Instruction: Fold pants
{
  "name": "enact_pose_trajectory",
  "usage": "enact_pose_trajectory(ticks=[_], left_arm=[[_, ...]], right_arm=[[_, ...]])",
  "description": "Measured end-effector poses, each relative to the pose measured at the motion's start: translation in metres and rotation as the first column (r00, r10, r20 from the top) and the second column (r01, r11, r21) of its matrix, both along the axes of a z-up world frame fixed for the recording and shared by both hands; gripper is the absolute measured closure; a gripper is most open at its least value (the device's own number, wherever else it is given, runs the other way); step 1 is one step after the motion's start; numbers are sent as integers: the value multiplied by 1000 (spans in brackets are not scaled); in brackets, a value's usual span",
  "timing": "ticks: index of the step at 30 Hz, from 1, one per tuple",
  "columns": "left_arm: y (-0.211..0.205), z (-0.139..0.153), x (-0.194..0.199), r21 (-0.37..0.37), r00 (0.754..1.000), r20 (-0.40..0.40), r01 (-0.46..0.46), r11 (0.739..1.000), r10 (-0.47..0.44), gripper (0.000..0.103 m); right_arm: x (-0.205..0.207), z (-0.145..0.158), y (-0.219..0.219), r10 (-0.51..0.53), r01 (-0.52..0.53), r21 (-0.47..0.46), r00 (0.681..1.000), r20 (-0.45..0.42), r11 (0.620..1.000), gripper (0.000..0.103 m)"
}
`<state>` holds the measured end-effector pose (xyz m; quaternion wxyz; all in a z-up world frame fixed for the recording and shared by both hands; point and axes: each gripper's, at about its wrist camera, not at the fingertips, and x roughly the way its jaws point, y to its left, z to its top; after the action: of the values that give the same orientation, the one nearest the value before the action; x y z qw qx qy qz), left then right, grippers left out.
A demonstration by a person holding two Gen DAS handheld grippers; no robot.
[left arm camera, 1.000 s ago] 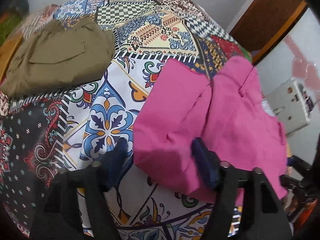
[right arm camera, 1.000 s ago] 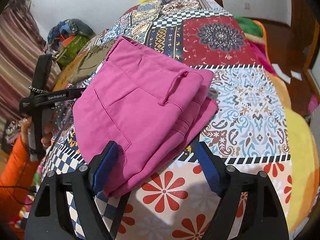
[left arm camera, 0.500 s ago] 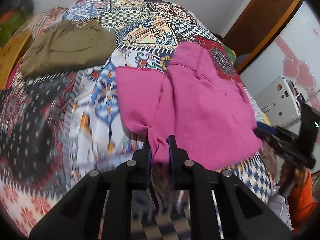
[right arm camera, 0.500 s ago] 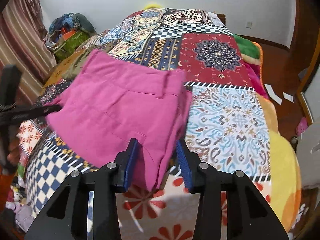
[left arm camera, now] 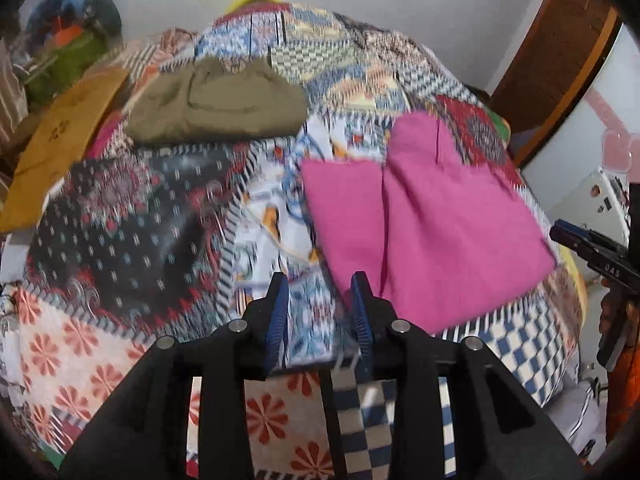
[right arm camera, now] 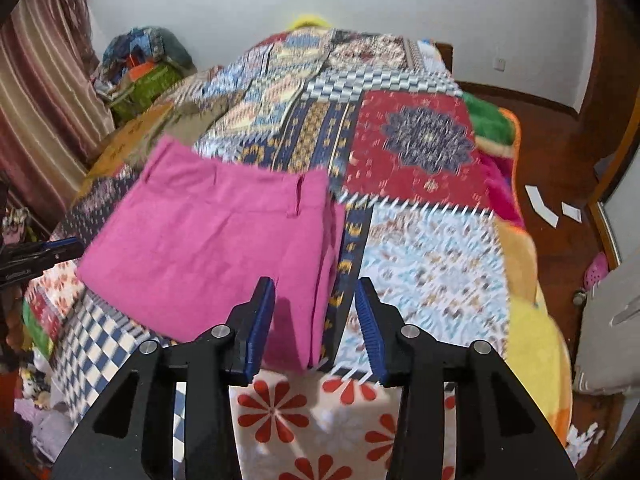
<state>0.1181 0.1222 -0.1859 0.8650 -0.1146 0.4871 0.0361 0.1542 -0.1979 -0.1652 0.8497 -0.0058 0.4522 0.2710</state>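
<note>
Both tools parted & empty, pink pants folded on bed.

Left wrist view: left tool [left arm camera: 320, 304] has a moderate gap betw. blue pads, nothing gripped; pink pants [left arm camera: 424, 220] lie flat on the patchwork quilt [left arm camera: 132, 220] just ahead-right, olive garment [left arm camera: 216, 104] farther back, well apart. Right wrist view: right tool [right arm camera: 314, 312] slightly wider, holding nothing; pants' [right arm camera: 216, 240] near corner shows betw. its pads, contact unclear (blur).

Right hand-held gripper [left arm camera: 592, 252] body: "DAS" fragment.
</note>
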Motion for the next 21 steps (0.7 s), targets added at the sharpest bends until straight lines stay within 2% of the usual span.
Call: enact_pose_trajectory(ticks=[4,7,11,15,18,21], left_arm=[[-6,10,22,-17,999,39,30,999,-30,72],[-20,5,46,-30,997,35,77,997,-76,72],[-35,-9,63,-62,991,10,132,989,-132,72],[-40,-20,65,-68,989,0,150,986,-151,72],[-36,-29,64,-94,989,-6,148,984,-150,72],[-32,-32,60,-111,990,10,143,983,-143,78]], right_arm=[[16,5,4,-13,13,6,1000,24,1000,59],[32,4,14,6,-6,27,1000,4,1000,59],[42,13,45,103,-102,55,995,0,993,59],[54,24,91,225,-225,87,974,9,970,47],[63,26,136,318,-318,91,948,10,944,44],[67,19,169,391,-389,95,920,-9,916,44]])
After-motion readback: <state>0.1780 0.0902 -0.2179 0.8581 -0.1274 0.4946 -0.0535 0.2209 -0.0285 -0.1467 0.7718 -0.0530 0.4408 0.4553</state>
